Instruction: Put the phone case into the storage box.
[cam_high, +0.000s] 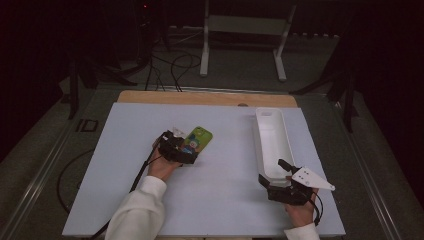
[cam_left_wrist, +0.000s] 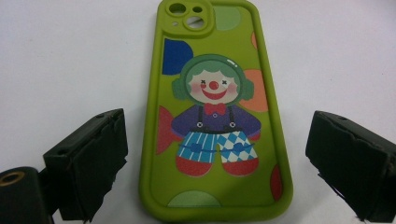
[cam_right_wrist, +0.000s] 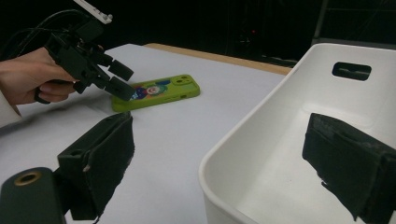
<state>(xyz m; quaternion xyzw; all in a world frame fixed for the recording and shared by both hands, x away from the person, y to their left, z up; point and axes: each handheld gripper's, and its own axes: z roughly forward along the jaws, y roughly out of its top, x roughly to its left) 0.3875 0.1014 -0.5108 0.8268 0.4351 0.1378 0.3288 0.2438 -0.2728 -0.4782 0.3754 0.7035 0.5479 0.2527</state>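
Wide-open black left gripper (cam_left_wrist: 215, 158) jaws flank, without touching, the green clown-printed rubber phone case (cam_left_wrist: 215, 112), its 6 o'clock end partly cropped; right gripper (cam_right_wrist: 219, 163) jaws gape astride the white plastic bin's (cam_right_wrist: 261, 135) rim.

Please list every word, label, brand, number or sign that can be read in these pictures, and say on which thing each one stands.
No readable text in any view.
Green rubber phone case: a clown drawing and coloured spots, no letters or numbers.
Long white plastic bin: plain walls, no label visible.
Pale blue-white table mat: blank.
Black jaws of the left gripper and right gripper: no markings legible.
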